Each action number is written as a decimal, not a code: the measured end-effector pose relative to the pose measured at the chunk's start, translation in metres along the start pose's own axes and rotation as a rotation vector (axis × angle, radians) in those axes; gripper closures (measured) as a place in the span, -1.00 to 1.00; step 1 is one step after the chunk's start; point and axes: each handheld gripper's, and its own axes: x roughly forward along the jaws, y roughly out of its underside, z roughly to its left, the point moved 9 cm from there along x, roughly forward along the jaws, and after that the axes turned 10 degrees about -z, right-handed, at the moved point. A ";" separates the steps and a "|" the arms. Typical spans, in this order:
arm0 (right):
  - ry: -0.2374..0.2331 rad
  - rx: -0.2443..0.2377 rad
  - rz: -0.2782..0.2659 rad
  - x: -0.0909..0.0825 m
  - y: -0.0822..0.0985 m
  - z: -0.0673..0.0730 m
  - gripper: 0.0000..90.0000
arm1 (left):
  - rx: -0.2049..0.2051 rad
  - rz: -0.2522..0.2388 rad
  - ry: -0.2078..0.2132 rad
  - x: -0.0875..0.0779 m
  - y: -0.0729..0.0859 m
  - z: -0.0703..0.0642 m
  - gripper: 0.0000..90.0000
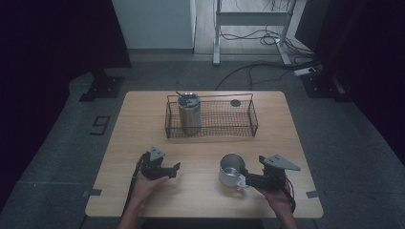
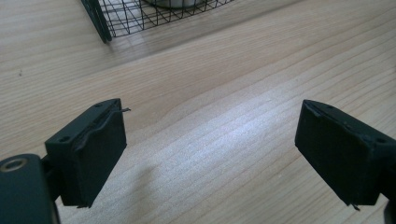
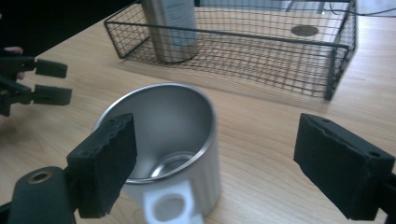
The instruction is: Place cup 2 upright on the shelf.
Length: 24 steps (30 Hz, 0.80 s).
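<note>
A steel mug (image 1: 230,168) with a white handle (image 3: 170,205) stands upright on the wooden table (image 1: 143,129), front right of centre. My right gripper (image 1: 246,180) is just right of the mug at its handle. In the right gripper view the mug (image 3: 173,116) sits between the jaws of my right gripper (image 3: 217,126). They stand apart, and neither pad presses on the handle. My left gripper (image 1: 175,170) rests front left, open over bare wood, with nothing between its jaws (image 2: 210,112). It shows far left as the left gripper (image 3: 58,82) in the right gripper view.
A black wire basket (image 1: 210,135) sits across the table's far middle. It holds a tall steel tumbler (image 1: 189,114) at its left end and a small dark disc (image 1: 235,102) at its right. Bare wood lies between basket and grippers.
</note>
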 end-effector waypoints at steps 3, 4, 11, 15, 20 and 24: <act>-0.014 -0.003 0.008 0.005 0.001 0.009 -0.72 | 0.003 0.002 0.004 0.000 0.000 -0.001 -0.80; -0.018 -0.004 0.012 0.006 0.002 0.011 -0.72 | 0.003 0.005 0.005 0.000 0.000 -0.001 -0.80; -0.028 -0.018 0.044 0.016 0.009 0.020 -0.75 | 0.002 0.017 0.010 0.002 0.003 -0.002 -0.80; -0.035 -0.025 0.045 0.018 0.010 0.023 -0.76 | 0.002 0.012 0.014 0.000 0.001 -0.002 -0.80; -0.046 -0.048 0.056 0.021 0.012 0.031 -0.81 | 0.002 0.014 0.014 0.000 0.001 -0.002 -0.80; -0.046 -0.068 0.068 0.025 0.015 0.037 -0.89 | -0.001 0.015 0.013 0.000 0.001 -0.001 -0.80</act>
